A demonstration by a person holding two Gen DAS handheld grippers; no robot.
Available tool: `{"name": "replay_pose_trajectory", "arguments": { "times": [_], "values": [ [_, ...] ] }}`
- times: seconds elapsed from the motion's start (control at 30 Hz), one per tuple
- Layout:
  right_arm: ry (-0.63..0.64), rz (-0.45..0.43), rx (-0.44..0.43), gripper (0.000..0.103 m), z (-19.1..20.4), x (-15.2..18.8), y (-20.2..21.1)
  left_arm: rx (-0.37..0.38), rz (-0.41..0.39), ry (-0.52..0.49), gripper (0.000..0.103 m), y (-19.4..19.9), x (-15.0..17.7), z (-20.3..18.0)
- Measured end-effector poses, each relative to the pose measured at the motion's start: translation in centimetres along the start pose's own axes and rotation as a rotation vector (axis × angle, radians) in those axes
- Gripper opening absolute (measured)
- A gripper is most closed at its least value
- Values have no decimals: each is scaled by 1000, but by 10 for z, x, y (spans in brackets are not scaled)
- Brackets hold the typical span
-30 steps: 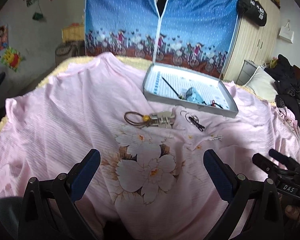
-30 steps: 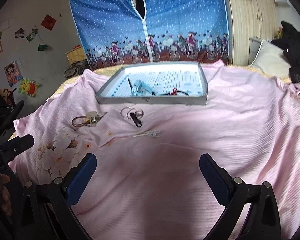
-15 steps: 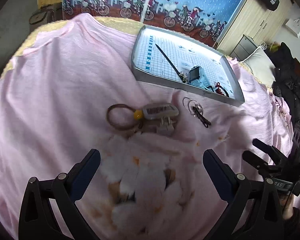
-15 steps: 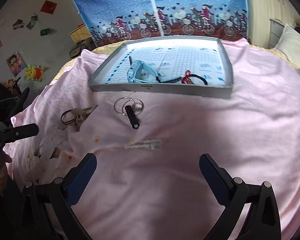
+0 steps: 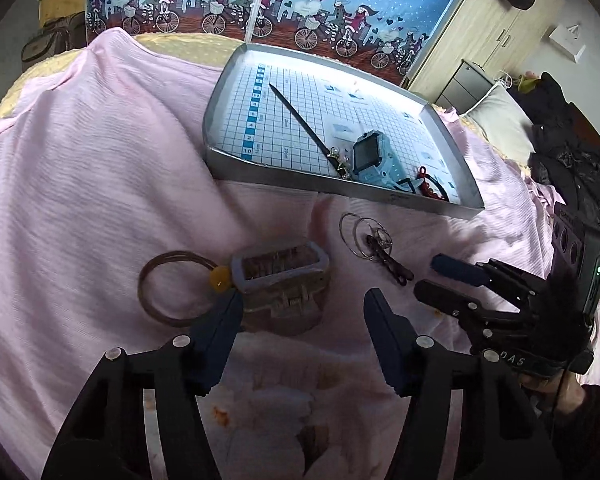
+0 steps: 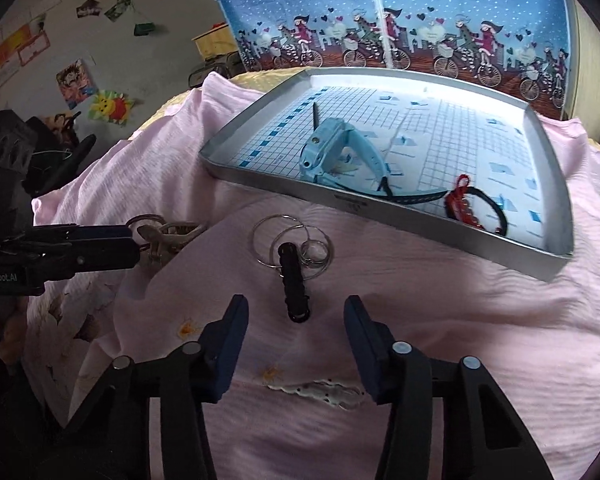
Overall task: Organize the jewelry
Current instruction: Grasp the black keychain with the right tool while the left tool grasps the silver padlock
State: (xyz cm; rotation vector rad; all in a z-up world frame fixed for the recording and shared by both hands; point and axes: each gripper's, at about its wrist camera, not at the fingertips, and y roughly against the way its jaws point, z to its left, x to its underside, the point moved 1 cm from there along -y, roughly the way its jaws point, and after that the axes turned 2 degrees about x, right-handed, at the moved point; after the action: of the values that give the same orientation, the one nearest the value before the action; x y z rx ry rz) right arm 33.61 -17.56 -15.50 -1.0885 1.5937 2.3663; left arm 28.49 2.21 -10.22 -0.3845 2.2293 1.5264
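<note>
Pink sheet — blue bicycle curtain

the right gripper hovers with jaws apart over a black fob on steel key rings lying on the pink sheet. beyond, a grey tray holds a blue watch and red-black bracelet. the left gripper sits far left by a clip.

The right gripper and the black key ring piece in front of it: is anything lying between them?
No. In the right wrist view only bare pink sheet separates the open right gripper from the black key ring piece.
</note>
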Motion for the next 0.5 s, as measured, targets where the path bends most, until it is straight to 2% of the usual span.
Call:
{"name": "replay_pose_trajectory", "arguments": {
  "times": [0.1, 0.23, 0.3, 0.37, 0.47, 0.5],
  "values": [
    [19, 13, 8, 36, 1, -2, -9, -12, 1, -12, 57, -7, -4, -3],
    [25, 23, 7, 32, 1, -4, -19, -53, -12, -76, 55, -13, -6, -11],
    [33, 37, 6, 30, 2, -4, -24, -69, -12, -100, 41, -17, -6, -14],
    [39, 58, 8, 30, 4, -3, -29, -85, -11, -116, 36, -20, -5, -15],
    [51, 63, 16, 24, 7, -1, -30, -91, -13, -120, 26, -21, -4, -14],
    [47, 62, 13, 19, 7, 0, -29, -88, -14, -117, 26, -20, -4, -13]
  ]
}}
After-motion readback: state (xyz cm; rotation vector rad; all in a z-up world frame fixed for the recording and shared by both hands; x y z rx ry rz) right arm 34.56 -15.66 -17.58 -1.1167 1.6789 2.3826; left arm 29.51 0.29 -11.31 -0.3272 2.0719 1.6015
